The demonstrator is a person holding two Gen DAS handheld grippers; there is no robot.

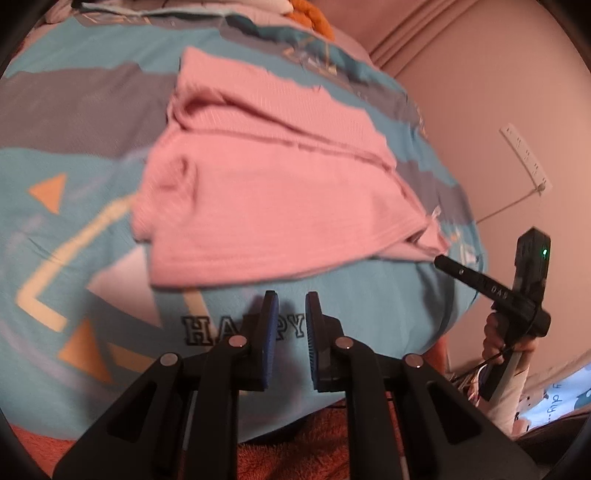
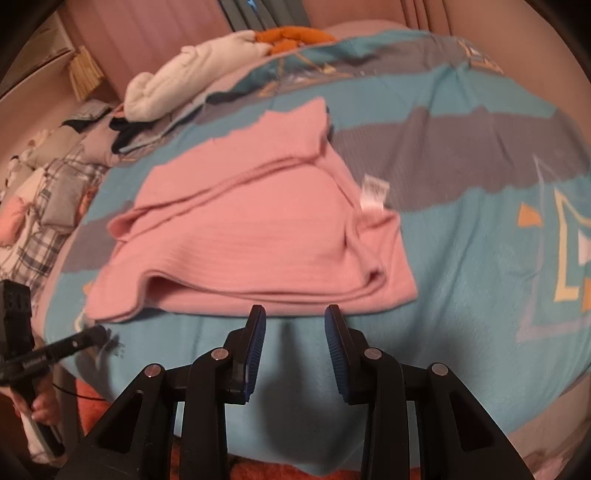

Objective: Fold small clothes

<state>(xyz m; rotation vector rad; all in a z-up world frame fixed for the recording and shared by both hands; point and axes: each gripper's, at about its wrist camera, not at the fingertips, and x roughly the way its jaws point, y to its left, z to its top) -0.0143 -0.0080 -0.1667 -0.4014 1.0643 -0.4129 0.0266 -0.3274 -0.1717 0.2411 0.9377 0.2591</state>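
A pink ribbed garment (image 1: 277,192) lies folded in layers on the blue and grey patterned bed sheet (image 1: 74,155). Its white label (image 2: 375,192) sticks out on the right side. My left gripper (image 1: 291,299) hovers just short of the garment's near edge, jaws a narrow gap apart with nothing between them. My right gripper (image 2: 295,314) is open wider, also just in front of the near edge of the pink garment (image 2: 251,236), and empty. Each gripper shows in the other's view: the right one (image 1: 441,261) by the garment's right corner, the left one (image 2: 99,332) by its left corner.
White cloth (image 2: 184,81), an orange item (image 2: 295,35) and dark clothes are piled at the bed's far side. Plaid bedding (image 2: 55,192) lies to the left. A power strip (image 1: 524,155) hangs on the wall. Orange carpet (image 1: 280,458) lies below the bed's near edge.
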